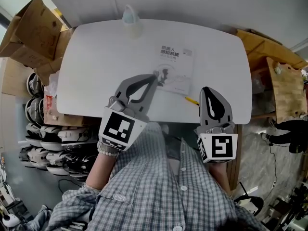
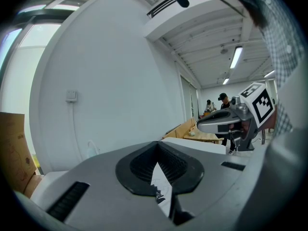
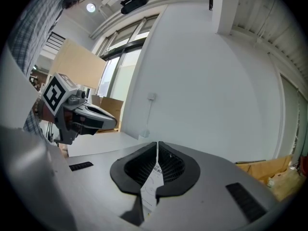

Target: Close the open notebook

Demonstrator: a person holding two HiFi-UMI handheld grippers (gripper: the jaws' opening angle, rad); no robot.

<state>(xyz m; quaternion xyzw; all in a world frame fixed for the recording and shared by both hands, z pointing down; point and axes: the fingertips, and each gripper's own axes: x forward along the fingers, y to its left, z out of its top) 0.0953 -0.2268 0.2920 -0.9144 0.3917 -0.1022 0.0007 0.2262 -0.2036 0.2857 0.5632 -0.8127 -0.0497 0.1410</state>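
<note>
The notebook (image 1: 175, 69) lies closed and flat on the white table (image 1: 96, 66), its white printed cover facing up. My left gripper (image 1: 156, 75) is shut, and its tips rest at the notebook's near left corner. White printed paper (image 2: 161, 191) shows through the slit under its jaws. My right gripper (image 1: 206, 89) is also shut. It hovers over the table's front edge, just right of the notebook and apart from it. Each gripper appears in the other's view: the right gripper (image 2: 219, 121) and the left gripper (image 3: 91, 114).
A yellow pen (image 1: 191, 100) lies between the notebook and the right gripper. At the table's far edge stands a clear bottle (image 1: 131, 20). Cardboard boxes (image 1: 26, 30) and stacked helmets (image 1: 43, 138) crowd the left. Wooden boards (image 1: 284, 85) sit to the right.
</note>
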